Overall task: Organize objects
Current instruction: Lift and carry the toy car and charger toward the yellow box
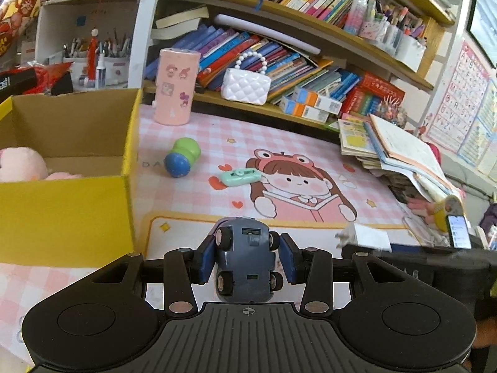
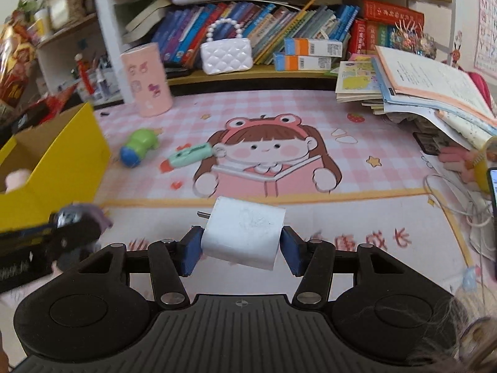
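While the left gripper [image 1: 247, 256] clamps an upturned blue-grey toy car [image 1: 245, 261] beside the yellow box [image 1: 66, 214], the right gripper [image 2: 242, 248] grips a white charger [image 2: 243, 234]; a green-blue toy [image 1: 181, 157], mint toy [image 1: 240, 176] and pink canister [image 1: 176, 86] lie ahead on the mat [image 1: 310, 143].

Left of the jaws, the yellow box [image 1: 66, 214] is cut off; the pink plush [image 1: 21, 164] inside is partly hidden.

Child's study desk at home; cartoon-girl desk mat [image 2: 267, 155] underfoot; behind it shelves of books [image 1: 279, 59]; alphabet chart [image 1: 459, 93] to its right; pen pots [image 1: 102, 62] to its left.
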`<state>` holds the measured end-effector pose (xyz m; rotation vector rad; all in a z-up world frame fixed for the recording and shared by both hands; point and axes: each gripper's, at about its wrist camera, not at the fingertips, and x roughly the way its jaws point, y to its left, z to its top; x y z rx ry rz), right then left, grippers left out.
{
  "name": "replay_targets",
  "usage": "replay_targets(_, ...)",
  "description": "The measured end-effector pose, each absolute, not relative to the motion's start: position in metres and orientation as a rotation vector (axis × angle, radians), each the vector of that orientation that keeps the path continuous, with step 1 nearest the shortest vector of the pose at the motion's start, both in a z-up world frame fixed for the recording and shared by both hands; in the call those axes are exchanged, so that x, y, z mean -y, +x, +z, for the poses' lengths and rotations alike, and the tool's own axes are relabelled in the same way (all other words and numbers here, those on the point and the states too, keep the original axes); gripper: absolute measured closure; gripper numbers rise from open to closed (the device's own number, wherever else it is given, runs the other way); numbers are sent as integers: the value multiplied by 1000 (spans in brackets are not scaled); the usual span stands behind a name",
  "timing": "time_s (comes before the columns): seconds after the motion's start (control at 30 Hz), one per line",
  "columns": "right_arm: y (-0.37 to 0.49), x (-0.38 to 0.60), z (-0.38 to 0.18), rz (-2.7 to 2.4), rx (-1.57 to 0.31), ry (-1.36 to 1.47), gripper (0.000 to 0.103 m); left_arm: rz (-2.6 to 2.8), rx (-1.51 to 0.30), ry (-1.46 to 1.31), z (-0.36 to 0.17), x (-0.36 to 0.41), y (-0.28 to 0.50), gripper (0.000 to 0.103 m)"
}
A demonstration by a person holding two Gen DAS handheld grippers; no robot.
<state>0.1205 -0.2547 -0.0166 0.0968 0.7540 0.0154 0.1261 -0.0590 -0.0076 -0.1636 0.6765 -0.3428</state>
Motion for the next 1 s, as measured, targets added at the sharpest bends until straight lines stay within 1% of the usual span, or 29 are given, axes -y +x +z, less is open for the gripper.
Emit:
replay_targets(0.67, 36, 118, -38, 165, -853, 36, 52, -258, -718, -178, -18, -68, 45, 62)
replay_targets(1.0, 25, 63, -28, 291, -800, -17, 52, -142, -645, -213, -7, -119, 15, 62)
